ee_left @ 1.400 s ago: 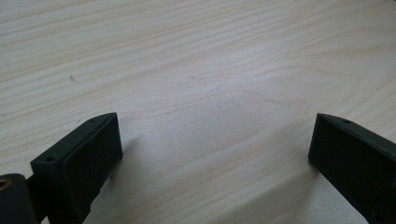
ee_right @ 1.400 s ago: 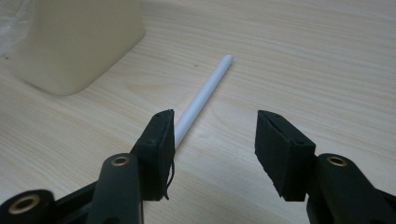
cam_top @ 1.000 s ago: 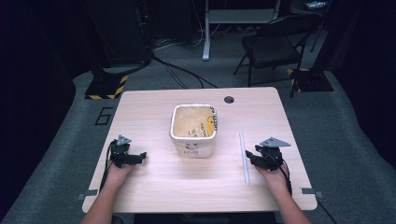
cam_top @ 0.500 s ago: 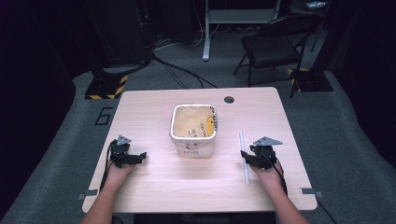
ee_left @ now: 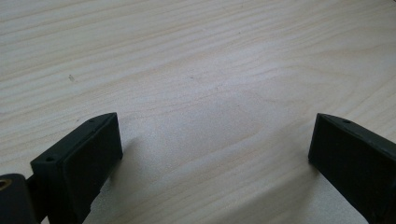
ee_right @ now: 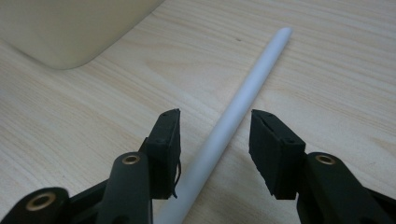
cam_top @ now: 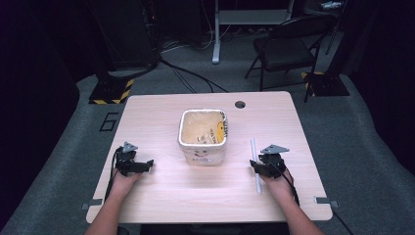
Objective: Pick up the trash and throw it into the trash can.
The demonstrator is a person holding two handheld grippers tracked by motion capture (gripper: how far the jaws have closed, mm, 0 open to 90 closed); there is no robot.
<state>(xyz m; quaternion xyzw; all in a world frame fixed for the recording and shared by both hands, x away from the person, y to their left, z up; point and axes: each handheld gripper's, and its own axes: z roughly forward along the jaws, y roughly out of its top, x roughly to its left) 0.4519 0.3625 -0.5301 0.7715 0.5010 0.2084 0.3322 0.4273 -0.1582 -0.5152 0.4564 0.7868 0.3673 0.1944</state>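
Pale wood grain ran under both grippers on the table (cam_top: 161, 193), with dark carpet and a folding chair (cam_top: 284, 49) beyond. The right gripper (ee_right: 215, 128) sat low, jaws partly open and astride the white stick (ee_right: 243, 100), one jaw on each side and neither seeming to touch it yet. Ahead and off to one side of those jaws stood the lined white bin (cam_top: 202, 134). The left gripper (cam_top: 147, 164) rested wide open over bare wood, holding nothing. Judged from this, the step in hand was the grasp; next the jaws would need to close squarely on the stick before any lift toward the bin.
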